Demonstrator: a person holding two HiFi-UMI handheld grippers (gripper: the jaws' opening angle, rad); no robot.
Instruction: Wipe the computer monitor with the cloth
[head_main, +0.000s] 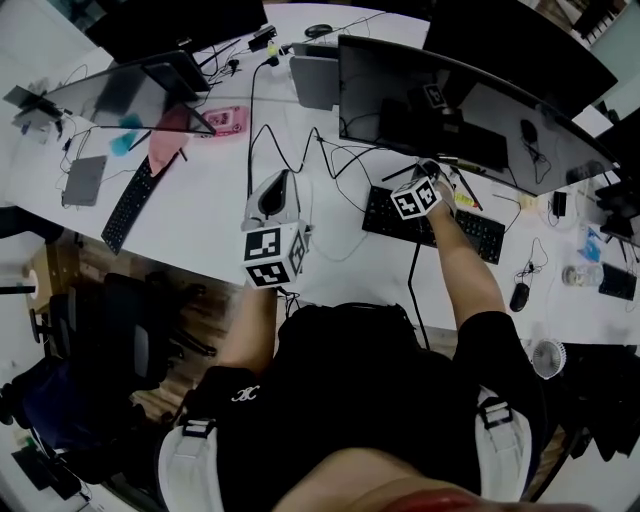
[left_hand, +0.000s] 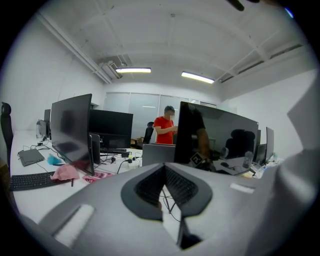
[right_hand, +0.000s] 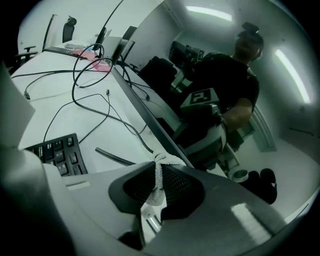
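The wide dark monitor (head_main: 470, 110) stands at the back right of the white desk (head_main: 210, 220). My right gripper (head_main: 428, 178) is at its lower edge, above a black keyboard (head_main: 440, 225). In the right gripper view the gripper (right_hand: 159, 169) is shut on a white knitted cloth (right_hand: 158, 176), whose bunched tip reaches the bottom edge of the monitor (right_hand: 200, 95). The screen reflects the person and the marker cube. My left gripper (head_main: 272, 195) hovers over the desk left of the monitor. In its own view the gripper (left_hand: 164, 170) is shut with nothing in it, and the monitor (left_hand: 215, 135) stands ahead at right.
A second monitor (head_main: 130, 95), a pink cloth (head_main: 165, 140) and another keyboard (head_main: 128, 205) sit at the left. Black cables (head_main: 330, 165) loop across the desk. A mouse (head_main: 518, 296) lies right of the keyboard. A person in a red shirt (left_hand: 162, 131) stands far off.
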